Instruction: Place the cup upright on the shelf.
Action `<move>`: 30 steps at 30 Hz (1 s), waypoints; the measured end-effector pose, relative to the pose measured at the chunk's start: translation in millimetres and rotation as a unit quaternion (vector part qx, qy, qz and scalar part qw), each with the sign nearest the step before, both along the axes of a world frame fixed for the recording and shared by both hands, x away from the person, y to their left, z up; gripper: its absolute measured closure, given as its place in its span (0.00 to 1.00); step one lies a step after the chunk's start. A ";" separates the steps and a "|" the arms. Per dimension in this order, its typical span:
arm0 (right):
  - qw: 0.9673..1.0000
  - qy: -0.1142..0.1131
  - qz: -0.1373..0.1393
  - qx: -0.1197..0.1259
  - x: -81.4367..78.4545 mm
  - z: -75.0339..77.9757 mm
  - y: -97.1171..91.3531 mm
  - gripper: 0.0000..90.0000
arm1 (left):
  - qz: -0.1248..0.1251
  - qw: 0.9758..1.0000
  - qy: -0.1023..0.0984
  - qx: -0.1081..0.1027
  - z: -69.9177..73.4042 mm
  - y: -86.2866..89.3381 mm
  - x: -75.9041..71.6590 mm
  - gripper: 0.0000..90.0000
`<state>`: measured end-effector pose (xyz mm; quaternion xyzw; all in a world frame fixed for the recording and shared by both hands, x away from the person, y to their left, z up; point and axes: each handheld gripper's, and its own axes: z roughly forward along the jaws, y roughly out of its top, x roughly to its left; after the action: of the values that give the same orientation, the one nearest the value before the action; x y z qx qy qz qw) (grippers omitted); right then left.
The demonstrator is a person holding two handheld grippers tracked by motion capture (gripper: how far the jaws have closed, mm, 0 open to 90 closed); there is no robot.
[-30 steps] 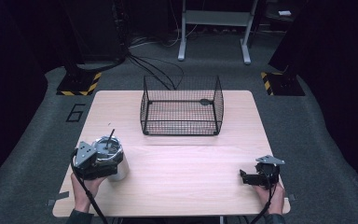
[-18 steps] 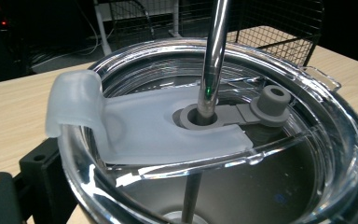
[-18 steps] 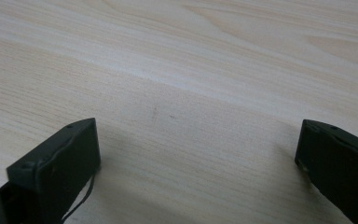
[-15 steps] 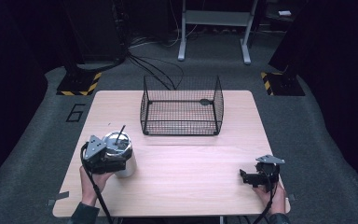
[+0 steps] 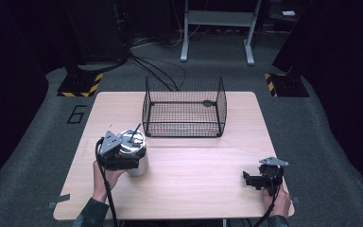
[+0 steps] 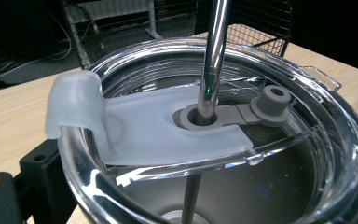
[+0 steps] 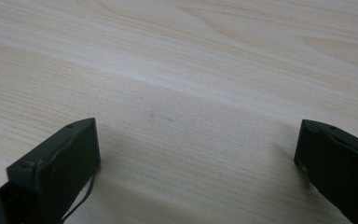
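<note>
A steel tumbler [image 5: 140,166] with a clear lid [image 6: 307,154] and a metal straw [image 6: 213,56] stands upright at the table's left. My left gripper [image 5: 131,160] is shut on the tumbler just below the lid; one black finger [image 6: 35,179] shows at its side. Whether the tumbler rests on the table or hangs just above it, I cannot tell. My right gripper [image 5: 251,180] lies near the front right corner, open, its jaws wide apart over bare wood [image 7: 196,154], holding nothing.
A black wire basket [image 5: 184,108] with an open top stands at the back middle of the wooden table [image 5: 203,184], just beyond and right of the tumbler. Dark floor with cables and stand legs surrounds the table.
My left gripper has carried the tumbler rightward and a little away from the person, closer to the basket. The right gripper has stayed put.
</note>
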<state>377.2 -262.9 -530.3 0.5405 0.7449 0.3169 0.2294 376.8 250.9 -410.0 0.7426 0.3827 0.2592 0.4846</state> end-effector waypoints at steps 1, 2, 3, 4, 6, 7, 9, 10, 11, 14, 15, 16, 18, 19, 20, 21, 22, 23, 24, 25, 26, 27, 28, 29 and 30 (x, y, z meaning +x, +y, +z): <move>1.000 0.000 0.000 0.000 0.0 0.0 0.0 0.00 | -0.002 1.000 0.000 0.001 1.0 -2.0 1.2 0.04; 1.000 0.000 0.000 0.000 0.0 0.0 0.0 0.00 | -0.007 1.000 -0.002 0.005 2.3 -4.3 2.6 0.04; 1.000 0.000 0.000 0.000 0.0 0.0 0.0 0.00 | -0.010 1.000 0.002 0.007 3.5 -5.6 3.0 0.04; 1.000 0.000 -0.002 0.002 0.2 0.0 0.0 0.00 | -0.012 1.000 -0.001 0.008 4.6 -7.6 4.1 0.04; 1.000 0.000 -0.001 0.002 0.3 0.0 0.0 0.00 | -0.015 1.000 -0.004 0.012 6.4 -11.5 5.5 0.04; 1.000 -0.001 -0.001 0.002 0.7 -0.3 0.0 0.00 | -0.017 1.000 -0.003 0.014 7.7 -13.1 6.2 0.04; 1.000 0.002 0.000 0.000 0.7 0.1 -0.1 0.00 | -0.021 1.000 -0.004 0.015 9.4 -17.3 7.8 0.04; 1.000 0.001 -0.001 0.001 0.7 0.0 0.0 0.00 | -0.023 1.000 -0.006 0.013 10.2 -19.1 8.8 0.04; 1.000 0.001 -0.001 0.000 0.7 0.0 0.0 0.00 | -0.026 1.000 -0.006 0.015 11.3 -20.4 9.7 0.04; 1.000 0.001 -0.001 0.001 0.7 0.0 0.0 0.00 | -0.027 0.999 -0.009 0.013 13.0 -24.9 11.4 0.04; 1.000 0.001 -0.001 0.000 0.7 0.0 -0.1 0.00 | -0.030 0.999 -0.009 0.014 13.9 -25.8 12.1 0.04; 1.000 0.001 0.000 0.000 0.8 0.0 -0.1 0.00 | -0.030 0.999 -0.010 0.013 14.6 -27.0 13.3 0.04; 1.000 0.000 0.000 0.000 0.8 0.0 -0.2 0.00 | -0.033 0.999 -0.011 0.010 15.5 -28.3 14.8 0.04; 1.000 0.001 0.000 0.000 0.7 0.0 -0.1 0.00 | -0.033 0.999 -0.011 0.010 16.2 -29.4 15.8 0.04; 1.000 0.001 -0.001 0.000 0.7 0.0 0.0 0.00 | -0.031 0.999 -0.014 0.010 16.4 -30.3 16.3 0.04; 1.000 0.001 -0.001 0.000 0.7 0.0 0.0 0.00 | -0.033 0.999 -0.011 0.008 17.0 -31.3 16.8 0.04; 1.000 0.001 -0.001 0.000 0.7 0.0 0.0 0.00 | -0.034 0.999 -0.013 0.010 17.7 -32.2 18.0 0.04; 1.000 0.000 0.000 0.000 0.8 0.0 -0.2 0.00 | -0.034 0.999 -0.014 0.009 18.1 -32.9 18.7 0.04; 1.000 0.001 -0.001 0.000 0.7 0.0 0.0 0.00 | -0.036 0.999 -0.014 0.007 18.5 -34.0 19.5 0.04; 1.000 0.000 0.001 -0.001 0.8 0.0 -0.3 0.00 | -0.040 0.999 -0.009 0.010 19.8 -34.3 20.0 0.04; 1.000 0.001 0.000 0.000 0.7 0.0 -0.1 0.00 | -0.038 0.999 -0.013 0.009 20.0 -35.8 20.7 0.04; 1.000 0.001 -0.001 0.000 0.7 0.0 0.0 0.00 | -0.041 0.999 -0.009 0.010 20.9 -36.7 21.0 0.04; 1.000 0.001 -0.001 0.001 0.7 0.0 0.0 0.00 | -0.039 0.999 -0.015 0.010 21.0 -38.1 21.8 0.04; 1.000 0.000 0.000 0.000 0.8 0.0 -0.2 0.00 | -0.044 0.999 -0.010 0.013 22.3 -38.4 22.4 0.04; 1.000 0.001 -0.001 0.001 0.7 0.0 0.0 0.00 | -0.043 0.999 -0.011 0.010 22.6 -40.0 23.1 0.04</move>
<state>377.9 -263.0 -530.2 0.5415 0.7445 0.3165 0.2286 399.8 210.9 -387.5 0.7603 0.3426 0.2497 0.4922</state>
